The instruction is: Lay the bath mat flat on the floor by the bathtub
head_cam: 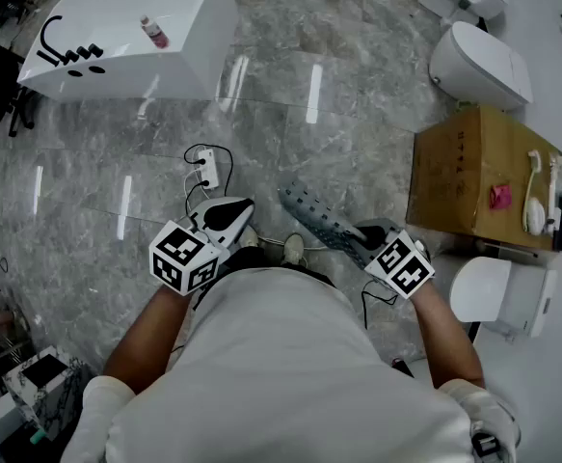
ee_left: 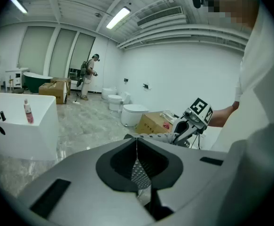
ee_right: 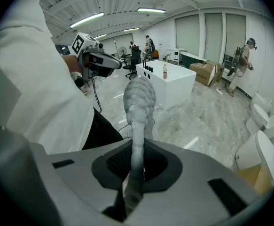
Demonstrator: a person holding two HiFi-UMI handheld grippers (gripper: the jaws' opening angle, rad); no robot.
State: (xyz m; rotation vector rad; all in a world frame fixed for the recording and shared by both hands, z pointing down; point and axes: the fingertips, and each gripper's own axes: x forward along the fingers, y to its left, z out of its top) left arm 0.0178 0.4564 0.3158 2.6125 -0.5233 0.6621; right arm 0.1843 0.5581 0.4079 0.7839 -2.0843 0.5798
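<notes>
The grey bath mat (head_cam: 317, 214), bumpy and full of holes, hangs over the marble floor in front of the person. My right gripper (head_cam: 361, 242) is shut on one end of it; in the right gripper view the mat (ee_right: 137, 102) rises straight out of the jaws (ee_right: 136, 147). My left gripper (head_cam: 247, 207) is to the left of the mat's free end, its jaws together (ee_left: 137, 142) with nothing seen between them. From there the mat (ee_left: 155, 136) stretches to the right gripper. The white bathtub (head_cam: 126, 37) stands at the far left, with a black faucet and a pink bottle (head_cam: 153, 32).
A cardboard box (head_cam: 464, 177) with a brush and small items is to the right, with toilets (head_cam: 478, 66) beyond it and a white lid (head_cam: 497, 292) near it. A power strip (head_cam: 209, 170) and cables lie on the floor ahead. Another person (ee_left: 87, 76) stands far off.
</notes>
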